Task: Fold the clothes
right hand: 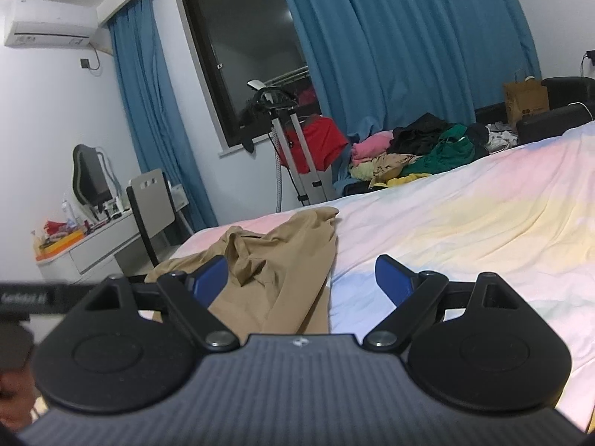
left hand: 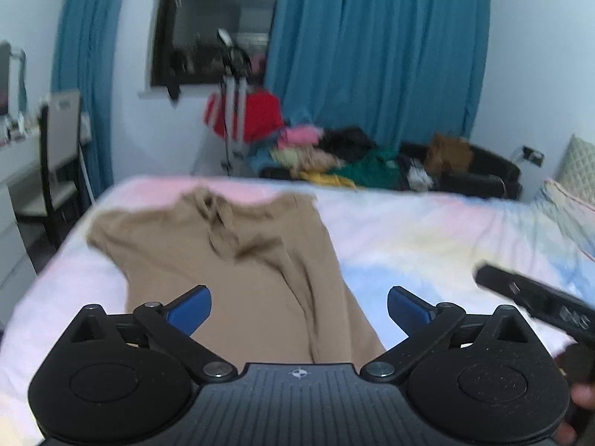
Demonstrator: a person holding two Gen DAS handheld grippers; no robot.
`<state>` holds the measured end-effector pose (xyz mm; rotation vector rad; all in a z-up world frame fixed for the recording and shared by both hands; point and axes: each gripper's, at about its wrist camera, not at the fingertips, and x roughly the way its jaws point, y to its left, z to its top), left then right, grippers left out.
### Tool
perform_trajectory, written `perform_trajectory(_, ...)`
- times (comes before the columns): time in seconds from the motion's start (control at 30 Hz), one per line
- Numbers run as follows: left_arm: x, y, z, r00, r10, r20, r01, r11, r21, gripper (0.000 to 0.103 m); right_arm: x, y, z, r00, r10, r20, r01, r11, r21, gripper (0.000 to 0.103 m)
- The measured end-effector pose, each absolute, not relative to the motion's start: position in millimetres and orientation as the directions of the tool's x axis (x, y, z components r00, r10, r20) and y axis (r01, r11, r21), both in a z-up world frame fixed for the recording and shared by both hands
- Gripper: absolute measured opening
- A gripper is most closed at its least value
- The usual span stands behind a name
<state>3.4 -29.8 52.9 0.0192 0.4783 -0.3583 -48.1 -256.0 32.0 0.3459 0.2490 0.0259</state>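
A tan garment point(left hand: 238, 260) lies partly folded on the pastel bedsheet point(left hand: 427, 238), its collar end rumpled toward the far edge. My left gripper point(left hand: 299, 306) hovers above its near part, blue pads wide apart with nothing between them. In the right wrist view the same tan garment point(right hand: 275, 271) lies left of centre on the bedsheet point(right hand: 465, 223). My right gripper point(right hand: 301, 278) stands open over the garment's right edge and holds nothing. The right gripper's black body point(left hand: 539, 301) shows at the right of the left wrist view.
A heap of mixed clothes point(right hand: 416, 148) lies beyond the bed's far edge, by a black sofa point(left hand: 483, 174). A garment steamer stand point(right hand: 293, 156) with a red item stands under the window. A chair point(right hand: 152, 204) and a cluttered desk point(right hand: 85, 245) are at the left.
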Motion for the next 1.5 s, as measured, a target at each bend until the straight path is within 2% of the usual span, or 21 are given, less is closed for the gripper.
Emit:
perform_trajectory(0.07, 4.6, -27.1, 49.6, 0.857, -0.308, -0.413, 0.318, 0.947, -0.046, 0.103, -46.9, -255.9, 30.0, 0.968, 0.065, -0.242, 0.021, 0.941, 0.338, 0.088)
perform_trajectory(0.2, 9.5, -9.7, 32.2, 0.85, -0.313, -0.423, 0.285, 0.95, -0.13, 0.103, -42.3, -247.5, 23.5, 0.959, 0.079, -0.272, 0.014, 0.946, 0.325, 0.088)
perform_trajectory(0.4, 8.7, 12.2, 22.7, 0.858, -0.273, -0.436, 0.249, 0.962, -0.112, 0.103, -34.7, -227.1, 15.9, 0.947, 0.111, -0.301, -0.016, 0.954, 0.299, 0.088)
perform_trajectory(0.57, 12.3, 37.5, 31.5, 0.867, -0.239, -0.438, 0.206, 0.971, -0.122, 0.103, -28.2, -210.2, 7.0, 0.937, 0.126, -0.326, -0.038, 0.964, 0.263, 0.087)
perform_trajectory(0.73, 6.9, 83.5, 49.7, 0.893, -0.199, -0.403, 0.145, 0.976, -0.161, 0.103, 1.4, -185.4, 12.8, 0.911, 0.161, -0.38, -0.093, 0.977, 0.19, 0.087)
perform_trajectory(0.9, -1.9, 134.8, 50.8, 0.92, -0.135, -0.369, 0.055, 0.974, -0.219, 0.103, 63.3, -141.3, 26.9, 0.899, 0.199, -0.391, -0.181, 0.98, 0.082, 0.087)
perform_trajectory(0.97, -1.5, 152.6, 47.4, 0.927, -0.101, -0.36, 0.008, 0.968, -0.252, 0.103, 100.9, -118.9, 26.7, 0.883, 0.237, -0.405, -0.224, 0.971, 0.08, 0.087)
perform_trajectory(1.1, 6.5, 182.8, 30.4, 0.93, -0.048, -0.365, -0.1, 0.921, -0.377, 0.103, 174.4, -60.8, 19.5, 0.846, 0.312, -0.433, -0.319, 0.946, 0.058, 0.087)
perform_trajectory(1.17, 16.1, 196.8, 17.4, 0.918, -0.034, -0.395, -0.156, 0.885, -0.438, 0.103, 212.7, -26.8, 14.0, 0.807, 0.387, -0.447, -0.39, 0.916, 0.088, 0.086)
perform_trajectory(1.2, 19.6, 203.8, 12.8, 0.912, -0.017, -0.41, -0.19, 0.868, -0.458, 0.103, 232.2, -8.9, 10.7, 0.786, 0.429, -0.446, -0.424, 0.898, 0.116, 0.08)
perform_trajectory(1.23, 20.9, 211.8, 9.1, 0.911, 0.003, -0.413, -0.22, 0.85, -0.479, 0.103, 249.2, 7.5, 7.1, 0.772, 0.446, -0.453, -0.436, 0.89, 0.133, 0.079)
perform_trajectory(1.33, 21.9, 233.8, 0.8, 0.904, 0.084, -0.42, -0.309, 0.806, -0.505, 0.103, 299.9, 56.5, -3.6, 0.729, 0.496, -0.473, -0.47, 0.864, 0.181, 0.079)
perform_trajectory(1.5, 39.5, 250.5, -16.9, 0.877, 0.168, -0.45, -0.406, 0.759, -0.508, 0.103, 351.8, 124.4, -29.6, 0.724, 0.449, -0.524, -0.496, 0.867, 0.058, 0.077)
